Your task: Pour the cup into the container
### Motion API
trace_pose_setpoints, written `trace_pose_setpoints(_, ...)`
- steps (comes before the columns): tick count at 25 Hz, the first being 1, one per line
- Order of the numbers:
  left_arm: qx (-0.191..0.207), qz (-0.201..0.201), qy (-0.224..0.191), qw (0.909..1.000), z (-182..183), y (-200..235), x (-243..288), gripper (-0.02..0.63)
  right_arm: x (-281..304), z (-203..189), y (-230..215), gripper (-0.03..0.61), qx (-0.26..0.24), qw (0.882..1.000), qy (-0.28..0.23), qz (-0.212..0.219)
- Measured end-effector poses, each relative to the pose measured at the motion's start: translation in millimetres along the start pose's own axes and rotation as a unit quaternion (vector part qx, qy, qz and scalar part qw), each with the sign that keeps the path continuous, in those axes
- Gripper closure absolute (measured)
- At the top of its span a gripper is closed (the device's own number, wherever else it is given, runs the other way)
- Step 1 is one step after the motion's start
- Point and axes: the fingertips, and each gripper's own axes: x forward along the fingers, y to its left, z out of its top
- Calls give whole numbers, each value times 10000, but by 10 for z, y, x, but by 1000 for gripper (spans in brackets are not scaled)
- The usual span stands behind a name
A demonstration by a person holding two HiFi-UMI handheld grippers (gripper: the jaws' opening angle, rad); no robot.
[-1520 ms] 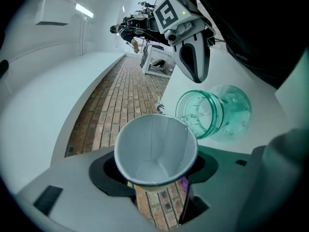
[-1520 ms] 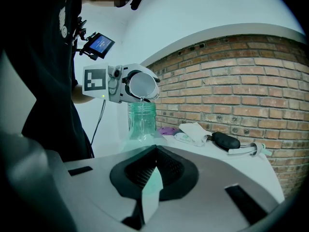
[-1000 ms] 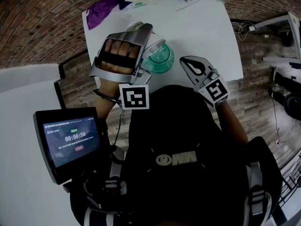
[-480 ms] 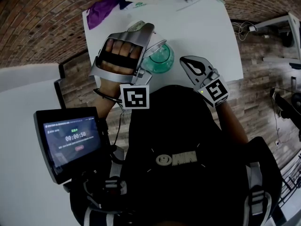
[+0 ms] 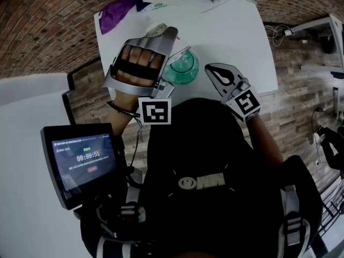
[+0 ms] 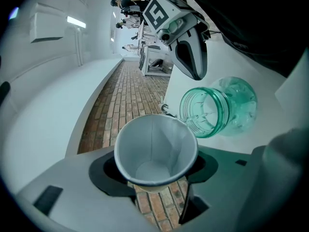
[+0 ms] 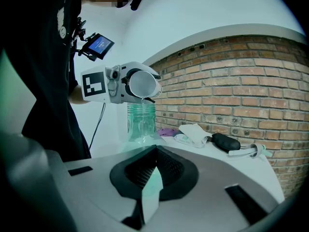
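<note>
Screen (image 5: pixel 86 156) timer reads 00:00:51, was 00:00:50, little else changed: left gripper (image 6: pixel 155 185) clamps tipped paper cup (image 6: pixel 155 149) over green jar (image 6: pixel 224 105) on bench (image 5: pixel 231 31); right gripper (image 5: pixel 215 71) closed, empty.

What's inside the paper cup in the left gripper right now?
The left gripper view looks straight into the paper cup: bare white walls and bottom, no pooled liquid. It is tipped at the green jar. Whether a thin clear film clings inside cannot be told.
</note>
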Motion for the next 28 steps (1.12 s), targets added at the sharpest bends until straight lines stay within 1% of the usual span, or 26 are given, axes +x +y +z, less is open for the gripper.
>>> trace_pose_setpoints(11,279,238,-61,9993,24,77,-8,311,12,3,4,574,-24,10000,-9,6)
trace_pose_setpoints(28,500,295,-118,9982,59,94,-23,310,13,-3,-4,574,-33,10000,39,35)
